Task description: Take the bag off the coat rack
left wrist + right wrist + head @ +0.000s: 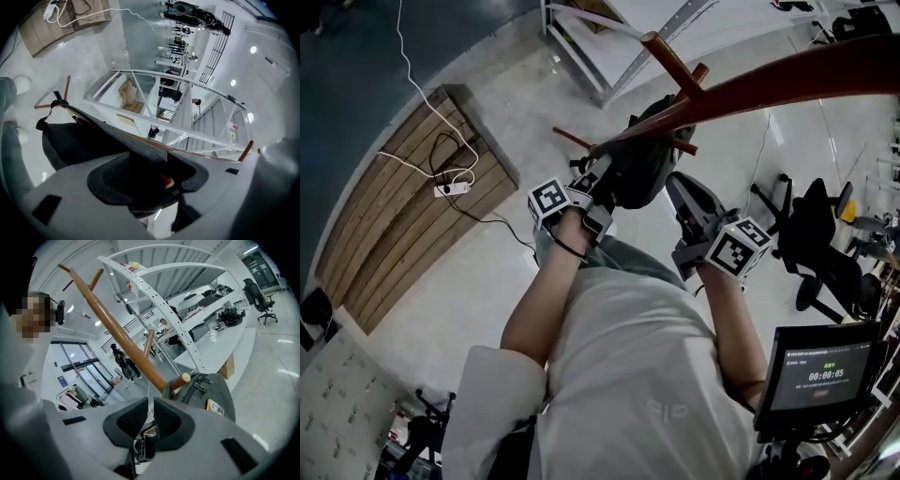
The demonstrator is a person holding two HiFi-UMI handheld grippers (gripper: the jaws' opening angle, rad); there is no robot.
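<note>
So the biggest thing here is the coat rack (787, 70), a smooth round pole of reddish-brown wood with short pegs sticking off it. It slants across the far right of your head view. The bag (647, 173) is a soft, slouchy dark grey fabric backpack, and it hangs off the rack just past your two grippers, so it's not off yet. Your left gripper (150, 171) is clamped on the bag's strap (112, 133), a flat black woven band running up along the pole. Your right gripper (150, 416) is empty, with the jaws pinched down to a thin slit and the ribbed pads nearly touching, and it sits just near of the bag. In that view the bag is hooked over a peg (180, 379), a stubby wooden dowel with a pale cut end. You can also make out metal zipper pulls (201, 380) and a small orange tag (213, 405). I'd say you're at the unhooking step: grip made, lift not done. The next move probably needs the strap raised up and out over the peg tip, and the floppy body will likely sag, so the free gripper could steady it.
</note>
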